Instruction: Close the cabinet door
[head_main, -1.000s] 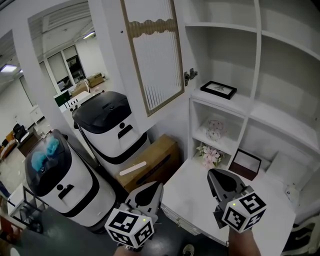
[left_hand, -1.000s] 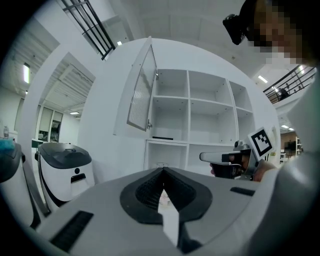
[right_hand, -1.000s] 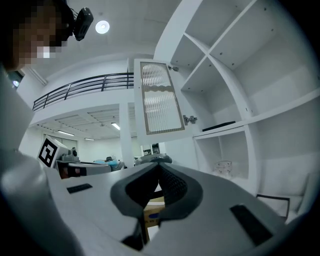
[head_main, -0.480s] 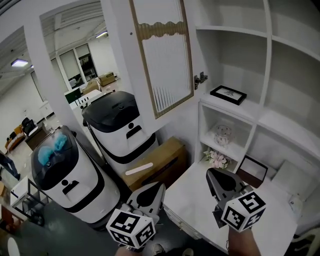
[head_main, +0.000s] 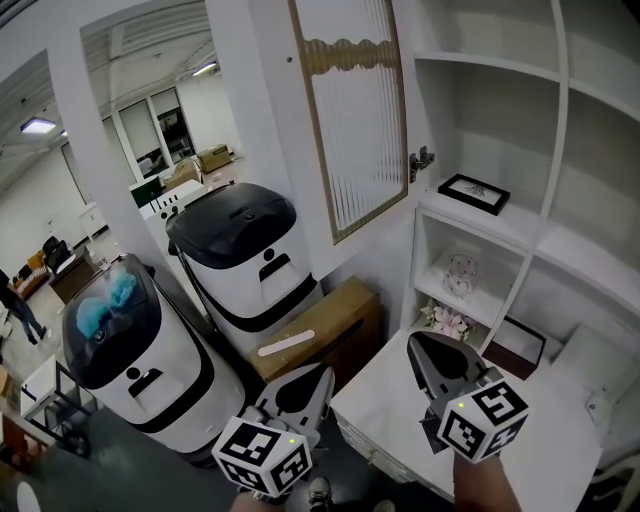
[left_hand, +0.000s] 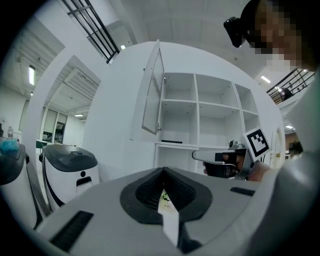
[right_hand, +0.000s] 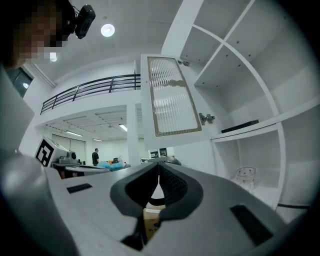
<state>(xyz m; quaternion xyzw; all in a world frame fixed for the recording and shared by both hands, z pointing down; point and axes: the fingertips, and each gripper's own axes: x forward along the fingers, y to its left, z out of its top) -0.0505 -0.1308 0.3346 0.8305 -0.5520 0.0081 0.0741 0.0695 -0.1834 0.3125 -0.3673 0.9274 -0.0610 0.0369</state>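
Door (head_main: 350, 110) hung open, untouched: approach step. Left gripper (head_main: 305, 385) and right gripper (head_main: 435, 358) were both pressed together, empty, well below it. Next move likely: lift one to the door's edge and push.

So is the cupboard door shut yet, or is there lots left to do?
Nothing is done yet: the cabinet door stands swung wide open, away from the shelves. In hand: the left gripper and right gripper are both shut and empty, held low by the counter, touching nothing. Left to do: reach the door and push it closed against the shelves.
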